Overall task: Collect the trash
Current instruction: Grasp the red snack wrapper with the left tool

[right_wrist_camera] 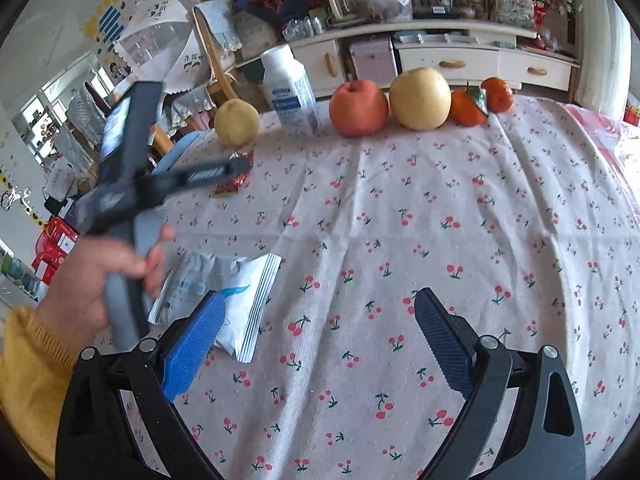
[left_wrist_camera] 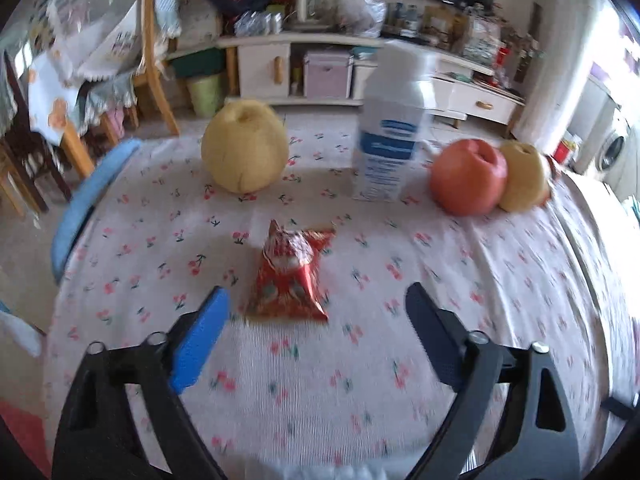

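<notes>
Closest to the lens on the left side is the left gripper [left_wrist_camera: 318, 312], fingers spread wide with nothing between them, and right in front of that gap sits the red wrapper [left_wrist_camera: 289, 276], crumpled into a little peak on the cherry-print tablecloth [left_wrist_camera: 480, 280]. It looks feather-light and crinkly, probably slick foil, so I'd guess it'll skate away if nudged sideways; best bet is pinching that raised ridge in the middle instead of chasing a flat edge. The right gripper [right_wrist_camera: 318, 320] is also wide open and holding nothing, with the white wrapper [right_wrist_camera: 236, 300] lying flat just beside its blue finger. That one's soft and thin, so grab the sealed striped end. The left view never shows the white wrapper at all. The right view shows the hand [right_wrist_camera: 100, 280] and oranges [right_wrist_camera: 480, 100], but the red one is mostly hidden behind the other gripper.
</notes>
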`<state>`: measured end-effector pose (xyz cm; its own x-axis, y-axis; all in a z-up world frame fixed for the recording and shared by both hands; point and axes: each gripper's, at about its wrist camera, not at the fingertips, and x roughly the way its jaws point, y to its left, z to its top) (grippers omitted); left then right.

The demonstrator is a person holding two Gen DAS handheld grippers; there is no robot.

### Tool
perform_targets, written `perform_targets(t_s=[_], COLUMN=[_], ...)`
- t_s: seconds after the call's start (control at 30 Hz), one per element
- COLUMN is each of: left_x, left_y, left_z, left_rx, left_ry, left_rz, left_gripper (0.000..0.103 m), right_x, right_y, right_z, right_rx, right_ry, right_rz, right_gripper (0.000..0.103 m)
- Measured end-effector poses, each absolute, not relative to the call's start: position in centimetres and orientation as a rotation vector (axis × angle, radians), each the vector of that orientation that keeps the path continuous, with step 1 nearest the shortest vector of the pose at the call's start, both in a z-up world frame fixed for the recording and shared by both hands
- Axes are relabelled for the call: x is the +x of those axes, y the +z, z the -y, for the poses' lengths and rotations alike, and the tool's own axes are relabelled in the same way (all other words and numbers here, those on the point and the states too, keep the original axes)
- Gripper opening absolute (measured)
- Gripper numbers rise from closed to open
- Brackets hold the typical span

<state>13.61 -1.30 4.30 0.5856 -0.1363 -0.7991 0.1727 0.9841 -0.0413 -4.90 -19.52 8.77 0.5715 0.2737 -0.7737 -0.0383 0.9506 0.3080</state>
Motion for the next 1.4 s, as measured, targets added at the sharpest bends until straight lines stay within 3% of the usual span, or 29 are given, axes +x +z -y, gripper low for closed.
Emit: perform_targets(t_s=[0.1,0.23,0.37,0.6,1.03,1.4], left_x=[15.5,16.8,17.1,14.5,-0.3,-6.2], left_y=[2.9,2.0,2.1,2.5,2.7,5.8], left_z=[0.4,-0.5,-1.1,-0.9,0.3,-4.5], left_rx=[-0.011,-0.027,-0.021,0.036,0.138,-0.077], left_ry=[-0.138,-0.114,-0.119,-0.190,-0.358,-0.261], left_rz=[-0.962,-0.978,-0.986,-1.009,-1.029,-0.895], left_gripper=[0.068,0.060,0.041,0.037,0.037,0.034], right_x=[-4.7,-4.4,-4.3,-4.1,-4.4,-5.9], right_y=[8.7,8.7,8.5,8.3,8.5,8.5], right_z=[19.6,19.6,19.4,19.2,19.1,15.2], right_rx=[0.284,0.294,0.287,0.261,0.214,0.129], right_ry=[0.196,0.208,0.212,0.204,0.195,0.469], right_rz=[-0.952,-0.952,-0.962,-0.969,-0.956,-0.950], right_gripper=[0.095,0.095,0.095,0.095,0.094,0.094])
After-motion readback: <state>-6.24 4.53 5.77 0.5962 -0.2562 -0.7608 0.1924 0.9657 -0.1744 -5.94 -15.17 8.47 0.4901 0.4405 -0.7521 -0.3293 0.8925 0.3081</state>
